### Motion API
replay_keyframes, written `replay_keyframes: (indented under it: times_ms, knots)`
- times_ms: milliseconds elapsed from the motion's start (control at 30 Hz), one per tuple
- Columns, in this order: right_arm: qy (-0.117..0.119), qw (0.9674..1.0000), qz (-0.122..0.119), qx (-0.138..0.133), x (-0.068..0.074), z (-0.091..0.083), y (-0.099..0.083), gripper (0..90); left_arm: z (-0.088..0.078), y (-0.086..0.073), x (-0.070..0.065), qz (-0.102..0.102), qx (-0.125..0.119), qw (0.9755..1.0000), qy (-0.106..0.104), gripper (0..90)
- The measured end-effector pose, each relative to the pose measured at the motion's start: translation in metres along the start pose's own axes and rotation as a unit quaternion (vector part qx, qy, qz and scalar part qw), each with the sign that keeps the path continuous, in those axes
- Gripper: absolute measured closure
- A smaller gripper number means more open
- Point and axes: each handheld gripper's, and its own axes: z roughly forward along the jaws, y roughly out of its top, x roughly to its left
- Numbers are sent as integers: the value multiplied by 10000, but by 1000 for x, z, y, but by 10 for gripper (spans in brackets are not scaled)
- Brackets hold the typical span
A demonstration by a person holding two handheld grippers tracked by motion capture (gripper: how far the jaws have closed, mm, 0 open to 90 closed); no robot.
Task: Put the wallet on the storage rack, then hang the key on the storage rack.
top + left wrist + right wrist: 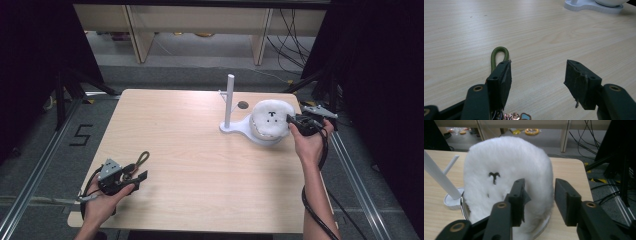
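A white fluffy hat-like thing (270,117) with a small black mark sits on the round dish of a white stand (235,129), which has an upright post (229,100). My right gripper (291,119) is at its right edge. In the right gripper view the jaws of this gripper (540,195) stand open, with the edge of the fluffy thing (506,165) between them and the pads not pressing on it. My left gripper (137,179) rests near the table's front left, open and empty (537,80). A green cord loop (499,53) lies by its left jaw.
The light wooden table (190,150) has a dark round hole (243,105) behind the stand. Shelf legs and cables lie beyond the far edge. A black "5" (81,135) marks the floor at left. Dark tripod legs stand on both sides.
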Motion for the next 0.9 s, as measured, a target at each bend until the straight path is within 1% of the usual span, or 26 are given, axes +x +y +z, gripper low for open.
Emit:
replay_keyframes:
  times_ms: [33, 67, 100, 133, 167, 200, 233, 267, 300, 367, 400, 433, 467, 500, 533, 567, 600, 633, 667, 700, 733, 767, 800, 833, 867, 900]
  knots:
    - [-20, 10000, 17, -11, 0, -2, 1, 566, 0, 0, 0, 10, 16, 10000, 1, 375]
    - [13, 10000, -8, -10, -1, -3, 1, 548, 1, 1, 0, 9, 30, 10000, 4, 373]
    - [-43, 10000, 35, 21, -1, -5, 2, 536, 1, 1, 0, 13, 56, 10000, 29, 370]
    - [-17, 10000, 5, -14, -2, -7, 2, 522, 1, 2, 0, 26, 78, 10000, 40, 368]
    - [-34, 10000, 77, 7, -1, -8, 2, 508, 2, 2, 0, 27, 73, 10000, 8, 365]
    - [-53, 9999, 87, 39, -1, -9, 2, 486, 2, 3, 0, 35, 115, 9999, 13, 360]
    - [-25, 9999, -26, 116, -4, -11, 2, 474, 2, 4, 0, 36, 110, 9999, 24, 357]
    - [-30, 9998, 170, 84, -2, -13, 0, 471, 2, 5, 0, 46, 107, 9999, 43, 355]
    - [-52, 9997, 210, 143, -1, -16, -1, 467, 2, 6, 0, 102, 145, 9998, 58, 352]
    - [-47, 9993, 314, 173, 0, -21, -6, 464, 1, 10, 1, 140, 171, 9997, 104, 347]
    - [-31, 9997, 171, 170, -3, -24, -9, 463, 1, 12, 1, 154, 163, 9997, 98, 345]
    - [8, 9995, 251, 176, -2, -27, -14, 458, 1, 13, 2, 144, 149, 9998, 80, 341]
    - [23, 9993, 352, 138, -1, -29, -17, 454, 0, 14, 2, 162, 183, 9996, 121, 340]
    - [3, 9986, 501, 171, 2, -32, -22, 454, 0, 16, 3, 156, 186, 9996, 138, 338]
    - [-12, 9991, 365, 201, -1, -35, -26, 454, 1, 17, 4, 163, 237, 9994, 173, 336]
    - [-20, 9980, 582, 255, 2, -38, -31, 456, 1, 18, 5, 142, 263, 9994, 160, 336]
    - [34, 9976, 651, 239, 2, -40, -36, 458, 1, 19, 6, 131, 277, 9993, 216, 336]
    - [10, 9978, 608, 260, 2, -42, -41, 464, 1, 20, 7, 148, 312, 9992, 220, 337]
    - [75, 9970, 718, 281, 4, -44, -45, 473, 1, 22, 8, 140, 366, 9989, 247, 343]
    - [134, 9971, 680, 317, 4, -46, -52, 485, 1, 23, 9, 129, 367, 9989, 262, 349]
    - [119, 9979, 561, 303, 3, -46, -56, 494, 1, 24, 10, 146, 420, 9987, 264, 349]
    - [208, 9975, 570, 366, 4, -47, -61, 506, 1, 26, 11, 143, 479, 9984, 280, 349]
    - [190, 9974, 554, 420, 5, -48, -65, 521, 1, 27, 13, 188, 556, 9979, 284, 349]
    - [255, 9970, 541, 496, 5, -48, -68, 536, 1, 29, 13, 147, 565, 9978, 312, 350]
    - [284, 9963, 548, 592, 7, -48, -71, 553, 0, 30, 14, 217, 665, 9971, 308, 350]
    - [212, 9948, 700, 704, 11, -49, -73, 569, 0, 32, 14, 197, 720, 9967, 311, 353]
